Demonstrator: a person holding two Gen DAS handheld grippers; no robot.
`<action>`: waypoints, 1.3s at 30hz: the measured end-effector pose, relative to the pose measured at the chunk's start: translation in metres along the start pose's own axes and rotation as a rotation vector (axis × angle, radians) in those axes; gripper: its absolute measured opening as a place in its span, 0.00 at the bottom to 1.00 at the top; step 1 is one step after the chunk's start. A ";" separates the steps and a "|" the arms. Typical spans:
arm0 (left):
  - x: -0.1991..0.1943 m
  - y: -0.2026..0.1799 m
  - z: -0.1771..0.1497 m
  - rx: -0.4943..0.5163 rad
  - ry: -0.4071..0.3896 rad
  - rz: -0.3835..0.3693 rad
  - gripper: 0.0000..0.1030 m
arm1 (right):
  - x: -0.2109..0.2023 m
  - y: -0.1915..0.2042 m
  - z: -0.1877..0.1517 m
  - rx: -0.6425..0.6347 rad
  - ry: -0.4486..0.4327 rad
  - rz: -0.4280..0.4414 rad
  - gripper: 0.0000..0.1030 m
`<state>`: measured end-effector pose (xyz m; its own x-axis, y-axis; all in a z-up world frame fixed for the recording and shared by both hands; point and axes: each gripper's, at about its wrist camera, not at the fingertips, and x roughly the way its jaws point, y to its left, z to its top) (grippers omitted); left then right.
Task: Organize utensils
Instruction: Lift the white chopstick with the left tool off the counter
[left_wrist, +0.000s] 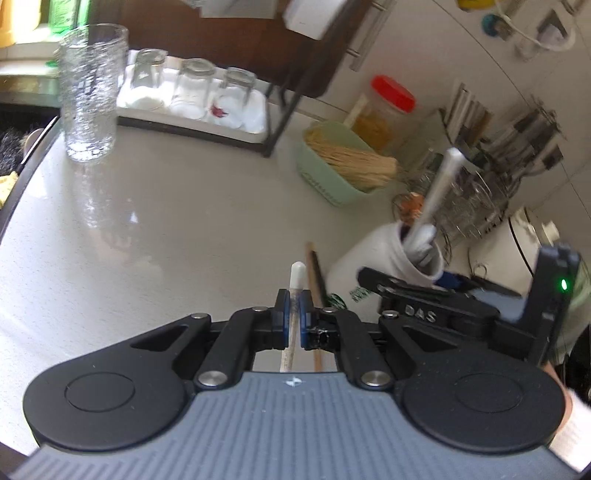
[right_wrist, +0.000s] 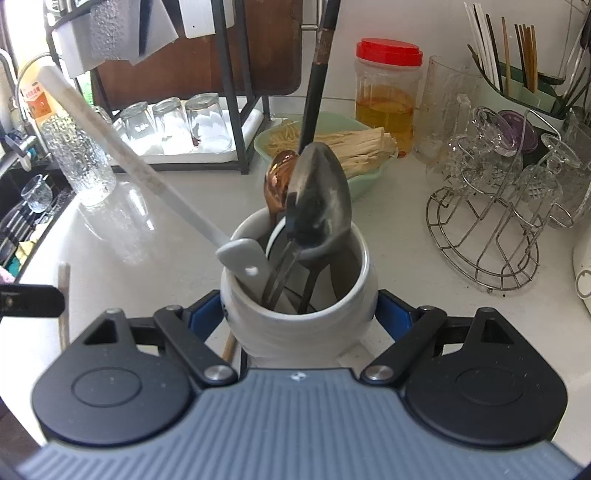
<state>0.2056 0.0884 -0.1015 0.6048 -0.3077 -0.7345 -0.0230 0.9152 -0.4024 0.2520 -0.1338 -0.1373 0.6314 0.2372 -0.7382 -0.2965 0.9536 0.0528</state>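
Between my left gripper's (left_wrist: 291, 314) blue pads, a white-tipped chopstick (left_wrist: 293, 306) is clamped, raised over the counter (left_wrist: 166, 221). My right gripper (right_wrist: 301, 314) clasps the white utensil jar (right_wrist: 295, 317) by its sides; inside stand a steel spoon (right_wrist: 321, 199), copper spoon (right_wrist: 277, 181) and white ladle (right_wrist: 147, 173). A wooden chopstick (left_wrist: 313, 273) lies beside the jar.

Utensil ends (right_wrist: 284, 291) hidden inside white crock (right_wrist: 299, 325)

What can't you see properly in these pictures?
- Chopstick in the left gripper: lower end hidden behind the gripper, left view.
- Crock: base hidden by the right gripper, right view.
- Utensil ends inside the crock: hidden by its wall.
- Bottle label: too small to read.
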 end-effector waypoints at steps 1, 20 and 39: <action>0.003 -0.004 -0.003 0.009 0.007 0.000 0.05 | 0.001 -0.001 0.000 -0.002 -0.001 0.009 0.87; 0.080 -0.003 -0.053 0.053 0.185 0.111 0.03 | 0.004 -0.010 0.003 -0.018 0.009 0.076 0.88; -0.006 0.000 -0.123 -0.138 0.188 0.144 0.38 | 0.005 -0.015 0.001 -0.052 -0.005 0.125 0.89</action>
<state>0.1047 0.0585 -0.1646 0.4290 -0.2314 -0.8731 -0.2141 0.9130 -0.3472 0.2600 -0.1471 -0.1413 0.5909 0.3545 -0.7247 -0.4096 0.9057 0.1091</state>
